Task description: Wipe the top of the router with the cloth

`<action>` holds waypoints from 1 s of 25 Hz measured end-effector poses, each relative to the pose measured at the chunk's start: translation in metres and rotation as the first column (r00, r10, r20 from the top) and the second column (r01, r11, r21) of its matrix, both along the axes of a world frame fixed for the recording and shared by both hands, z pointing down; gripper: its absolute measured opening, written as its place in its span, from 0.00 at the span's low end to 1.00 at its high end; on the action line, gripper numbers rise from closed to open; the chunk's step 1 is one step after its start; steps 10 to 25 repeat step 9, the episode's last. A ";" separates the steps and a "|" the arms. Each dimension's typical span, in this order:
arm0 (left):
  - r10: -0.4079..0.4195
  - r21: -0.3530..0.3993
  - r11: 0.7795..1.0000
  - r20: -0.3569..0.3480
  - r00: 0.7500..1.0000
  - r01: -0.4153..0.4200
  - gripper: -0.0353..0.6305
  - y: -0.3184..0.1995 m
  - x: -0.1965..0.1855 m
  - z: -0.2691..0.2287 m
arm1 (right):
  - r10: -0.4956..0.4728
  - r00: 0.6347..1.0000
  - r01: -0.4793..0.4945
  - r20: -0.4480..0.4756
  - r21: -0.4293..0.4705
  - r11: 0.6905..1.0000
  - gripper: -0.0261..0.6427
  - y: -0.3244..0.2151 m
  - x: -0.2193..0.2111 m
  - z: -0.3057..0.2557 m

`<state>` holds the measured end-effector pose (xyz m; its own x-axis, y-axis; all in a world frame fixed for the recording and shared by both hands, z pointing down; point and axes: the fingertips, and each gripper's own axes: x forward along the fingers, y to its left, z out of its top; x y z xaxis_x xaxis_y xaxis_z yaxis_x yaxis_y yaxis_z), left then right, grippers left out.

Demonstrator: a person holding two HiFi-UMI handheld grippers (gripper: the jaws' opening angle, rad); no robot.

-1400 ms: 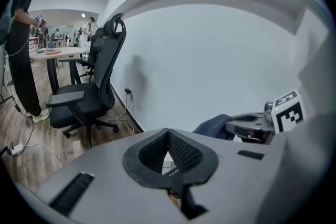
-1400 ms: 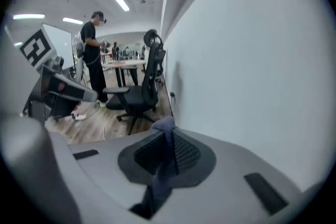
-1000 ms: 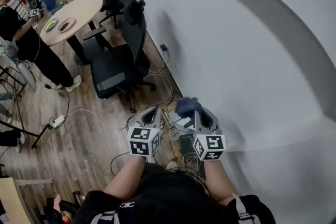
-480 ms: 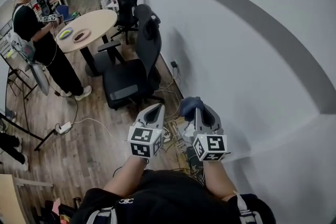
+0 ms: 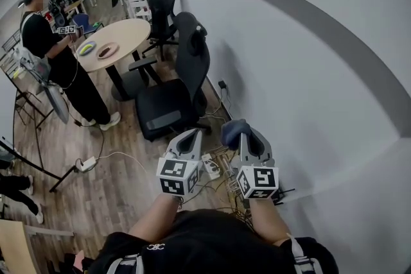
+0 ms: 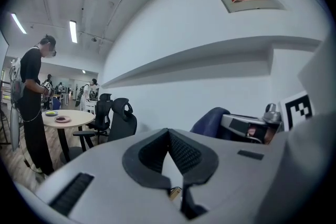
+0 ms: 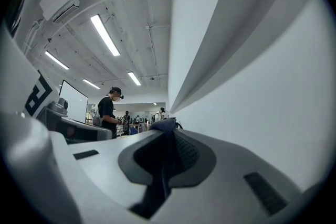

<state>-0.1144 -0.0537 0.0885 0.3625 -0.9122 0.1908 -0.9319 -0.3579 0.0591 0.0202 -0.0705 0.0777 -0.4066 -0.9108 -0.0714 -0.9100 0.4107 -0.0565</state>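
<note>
Right gripper (image 5: 241, 137) clamps the blue cloth (image 7: 163, 165), seen threading its jaws only in its own view; left gripper (image 6: 169, 132) closed, empty.

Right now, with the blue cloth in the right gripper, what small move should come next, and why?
Probably tip the right gripper down toward the cables at the foot of the wall. It is shut on the cloth, yet its view looks at wall and ceiling, and no router is plainly in sight. The left gripper is shut and empty.
</note>
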 end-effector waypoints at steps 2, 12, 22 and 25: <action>0.001 -0.002 1.000 0.000 1.000 -0.001 0.04 -0.001 -0.006 0.002 | 0.003 1.000 -0.003 -0.004 0.007 1.000 0.05 0.000 -0.006 -0.001; 0.008 -0.004 1.000 -0.015 1.000 -0.008 0.04 -0.001 -0.024 0.002 | -0.006 1.000 0.007 -0.010 0.007 1.000 0.05 0.003 -0.026 -0.001; 0.008 -0.004 1.000 -0.015 1.000 -0.008 0.04 -0.001 -0.024 0.002 | -0.006 1.000 0.007 -0.010 0.007 1.000 0.05 0.003 -0.026 -0.001; 0.008 -0.004 1.000 -0.015 1.000 -0.008 0.04 -0.001 -0.024 0.002 | -0.006 1.000 0.007 -0.010 0.007 1.000 0.05 0.003 -0.026 -0.001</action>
